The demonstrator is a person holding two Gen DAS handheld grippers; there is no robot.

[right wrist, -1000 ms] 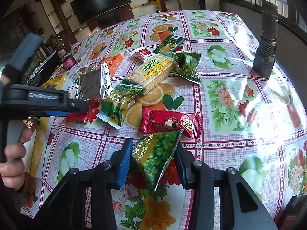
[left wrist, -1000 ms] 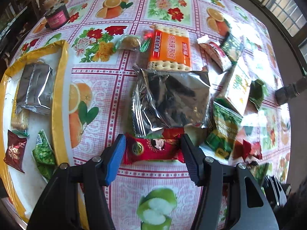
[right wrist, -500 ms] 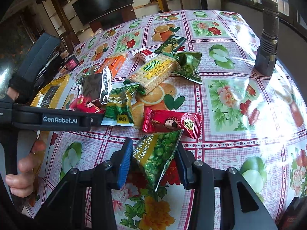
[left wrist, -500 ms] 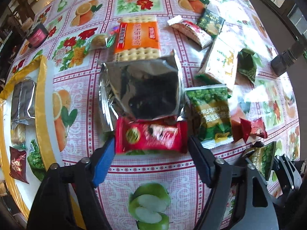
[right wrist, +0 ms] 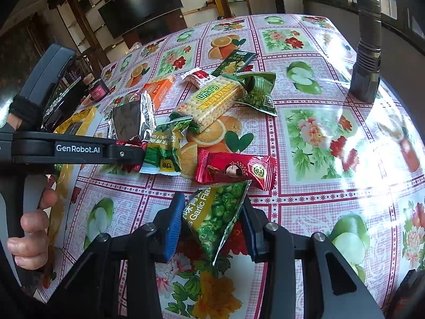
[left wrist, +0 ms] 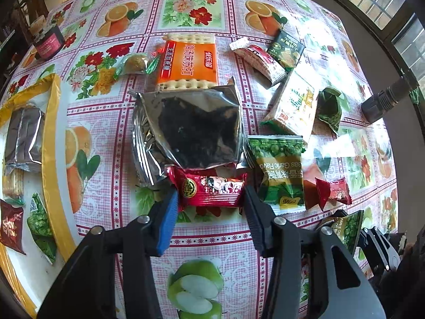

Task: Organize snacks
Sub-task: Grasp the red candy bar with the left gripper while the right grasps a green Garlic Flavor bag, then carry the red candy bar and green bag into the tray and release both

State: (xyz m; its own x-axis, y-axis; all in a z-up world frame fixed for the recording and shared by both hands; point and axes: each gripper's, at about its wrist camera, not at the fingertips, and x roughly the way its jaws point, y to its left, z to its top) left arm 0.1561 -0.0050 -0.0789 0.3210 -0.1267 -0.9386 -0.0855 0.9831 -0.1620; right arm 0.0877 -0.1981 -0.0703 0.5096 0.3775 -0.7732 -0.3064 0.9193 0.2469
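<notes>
My left gripper (left wrist: 210,195) points down at the flowered tablecloth. Its jaws are closing, and the pads touch both ends of a red snack packet (left wrist: 212,186), which looks slightly squeezed; the packet lies against a silver foil bag (left wrist: 196,133). My right gripper (right wrist: 212,203) is shut on a green garlic-pea packet (right wrist: 217,220) that stands tilted between the pads, the jaws tightening a little. A white tray with a yellow rim (left wrist: 50,133) at the left holds a silver bag, biscuits, and a red and a green packet.
Loose snacks crowd the middle: an orange cracker pack (left wrist: 188,63), a yellow-green cracker pack (right wrist: 209,101), a second green pea packet (left wrist: 279,170) and another red packet (right wrist: 236,170). A dark metal cylinder (right wrist: 366,61) stands at the right. A red jar (left wrist: 49,43) sits far left.
The left jaws spread wider around the red packet, then narrowed onto its ends, and the hand rolled slightly. The right gripper kept still with the green packet.
</notes>
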